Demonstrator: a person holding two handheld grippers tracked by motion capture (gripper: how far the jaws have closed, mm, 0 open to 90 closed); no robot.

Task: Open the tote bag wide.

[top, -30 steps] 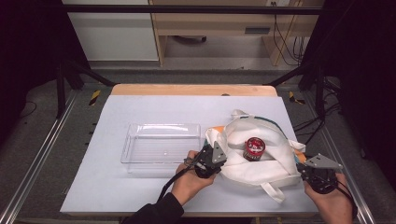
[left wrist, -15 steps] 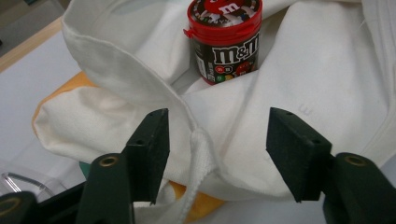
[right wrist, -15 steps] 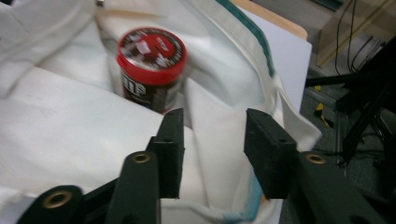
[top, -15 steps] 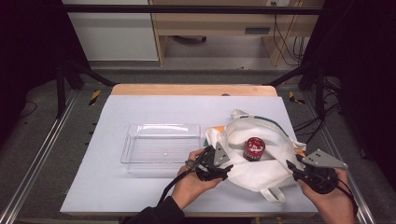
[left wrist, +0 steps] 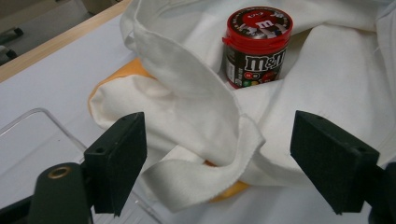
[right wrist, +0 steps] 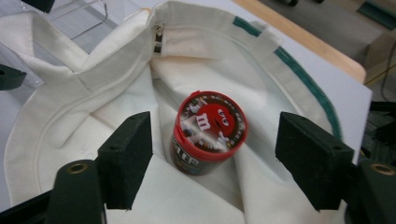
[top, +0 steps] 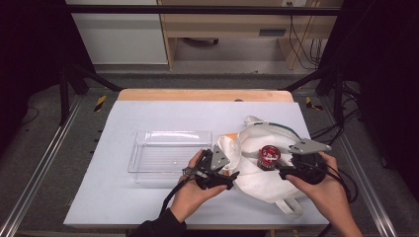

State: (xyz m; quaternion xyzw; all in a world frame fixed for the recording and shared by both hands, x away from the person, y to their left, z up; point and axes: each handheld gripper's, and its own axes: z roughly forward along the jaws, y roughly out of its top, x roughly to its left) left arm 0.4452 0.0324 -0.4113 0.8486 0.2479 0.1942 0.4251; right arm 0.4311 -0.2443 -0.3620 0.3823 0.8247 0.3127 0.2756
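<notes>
Currently, your left gripper (top: 232, 174) sits left of centre, low in the high view, jaws apart after just opening, the white cloth bag (top: 257, 170) rim lying loose between them, likely released so the mouth stays spread. Centre-right, the red-lidded candy tub (top: 269, 156) stands upright inside the bag. Your right gripper (top: 282, 173), jaws also just opened and empty, hovers beside it, seemingly ready to take it.

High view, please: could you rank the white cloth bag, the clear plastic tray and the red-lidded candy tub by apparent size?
1. white cloth bag and clear plastic tray: they look about alike, so I won't rank them.
2. red-lidded candy tub, clearly smallest.
</notes>
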